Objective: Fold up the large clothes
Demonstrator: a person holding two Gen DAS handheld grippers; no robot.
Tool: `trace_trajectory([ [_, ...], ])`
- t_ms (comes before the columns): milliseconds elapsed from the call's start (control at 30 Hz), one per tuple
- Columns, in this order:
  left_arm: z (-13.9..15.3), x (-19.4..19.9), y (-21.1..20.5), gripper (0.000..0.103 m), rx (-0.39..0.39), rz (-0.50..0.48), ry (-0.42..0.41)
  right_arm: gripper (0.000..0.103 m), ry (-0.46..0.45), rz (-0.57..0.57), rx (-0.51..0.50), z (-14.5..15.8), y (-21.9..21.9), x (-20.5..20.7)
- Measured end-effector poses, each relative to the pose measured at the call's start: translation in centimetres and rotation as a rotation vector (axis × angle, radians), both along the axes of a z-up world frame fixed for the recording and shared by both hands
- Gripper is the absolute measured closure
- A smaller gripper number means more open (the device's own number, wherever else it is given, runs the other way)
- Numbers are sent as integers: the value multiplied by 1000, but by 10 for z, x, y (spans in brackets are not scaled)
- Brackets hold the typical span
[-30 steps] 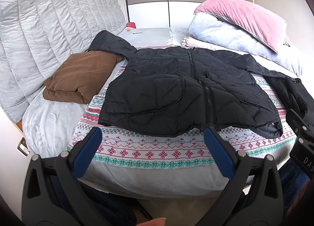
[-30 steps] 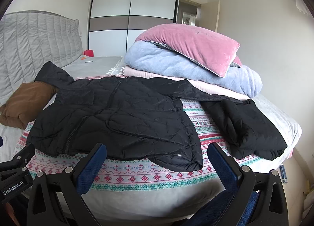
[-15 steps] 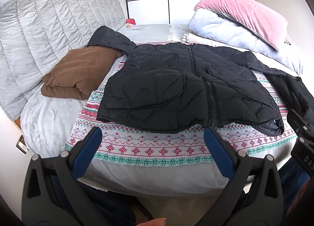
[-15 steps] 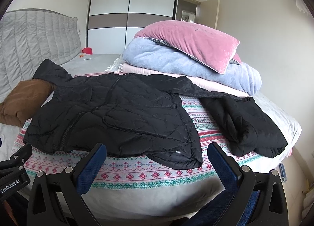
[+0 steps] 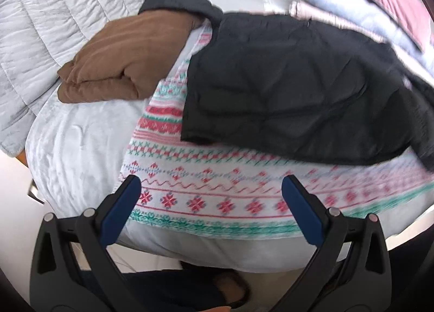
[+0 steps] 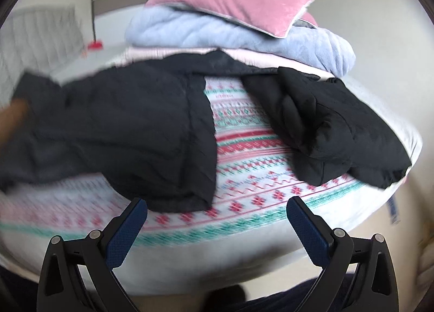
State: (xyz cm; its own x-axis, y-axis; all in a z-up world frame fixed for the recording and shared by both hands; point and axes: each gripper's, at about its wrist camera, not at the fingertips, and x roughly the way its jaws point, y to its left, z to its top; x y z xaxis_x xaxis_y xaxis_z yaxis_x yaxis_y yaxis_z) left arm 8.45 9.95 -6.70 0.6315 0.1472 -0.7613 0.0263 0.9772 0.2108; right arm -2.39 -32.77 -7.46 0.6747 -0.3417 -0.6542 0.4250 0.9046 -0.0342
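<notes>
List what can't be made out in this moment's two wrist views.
- Black jacket: zipper and quilting lost to motion blur, right wrist view.
- Brown folded garment: cut by the left edge and smeared, right wrist view.
- Jacket's far sleeve: cut by the right edge, left wrist view.

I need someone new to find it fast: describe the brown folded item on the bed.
Start at the grey quilted headboard. At its foot, on the plain pale sheet beside the patterned blanket, lies the brown folded garment. It is the only brown thing there; one sleeve of the black quilted jacket rests against its far end.
</notes>
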Motion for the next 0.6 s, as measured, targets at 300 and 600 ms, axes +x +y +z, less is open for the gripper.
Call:
trace_trajectory([
  [300,-31,41,-28,1,173,-30,28,65,17,76,170,-33,-18,52],
  [600,42,82,8,79,-46,54,-106,101,-296,60,185,68,-58,46],
])
